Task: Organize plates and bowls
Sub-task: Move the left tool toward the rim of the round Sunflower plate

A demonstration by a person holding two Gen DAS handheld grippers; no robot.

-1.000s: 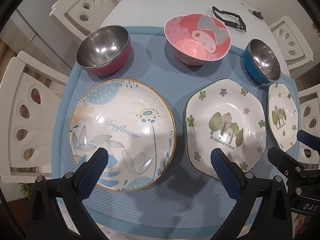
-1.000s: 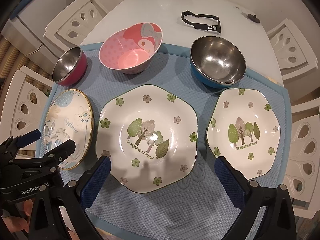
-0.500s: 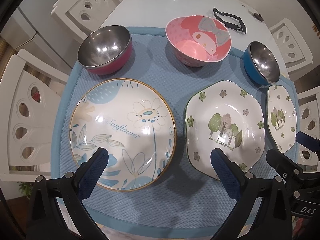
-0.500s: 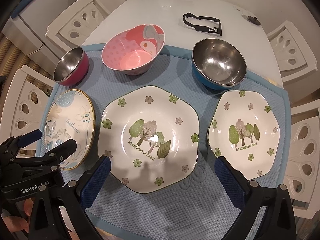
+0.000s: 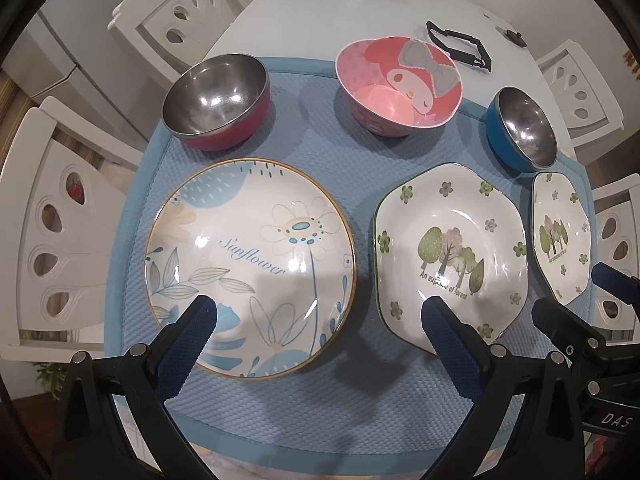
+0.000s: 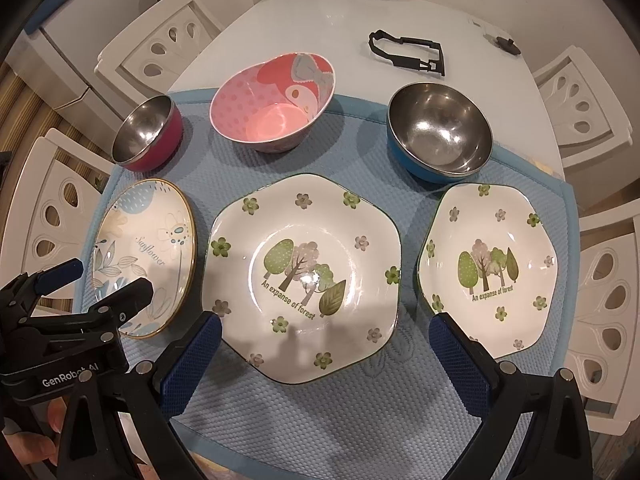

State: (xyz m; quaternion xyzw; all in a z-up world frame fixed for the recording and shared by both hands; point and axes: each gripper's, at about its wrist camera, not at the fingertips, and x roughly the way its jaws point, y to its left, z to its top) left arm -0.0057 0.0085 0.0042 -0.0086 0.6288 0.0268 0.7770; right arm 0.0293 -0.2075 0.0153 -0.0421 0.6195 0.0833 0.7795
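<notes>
Right now both claws hover spread wide and empty above the near edge of a blue mat [image 5: 360,152] on a white oval surface [image 6: 320,32]. Seen from its own camera, the left claw [image 5: 318,312] hangs over the near rim of the round sunflower plate [image 5: 250,268], its blue-padded fingers [image 5: 192,332] apart and gripping nothing. Likewise the right claw [image 6: 326,340] is held over the near rim of the large forest plate [image 6: 302,276], one finger to each side of that plate's front edge, pinching nothing.

Three plates lie in a row at the front of the mat: the sunflower plate on the left, the large forest plate in the middle, and the small forest plate [image 6: 486,266] on the right, each just beside the next without overlapping. Behind them stand three bowls, all upright and apart from one another: a red steel bowl [image 5: 216,100] at the back left, a pink cartoon bowl [image 5: 398,86] in the middle, and a blue steel bowl [image 6: 438,136] at the back right, close behind the small forest plate. Beyond the mat a black plastic frame [image 6: 408,54] lies flat on the bare surface. White chairs [image 5: 60,216] stand around it.
</notes>
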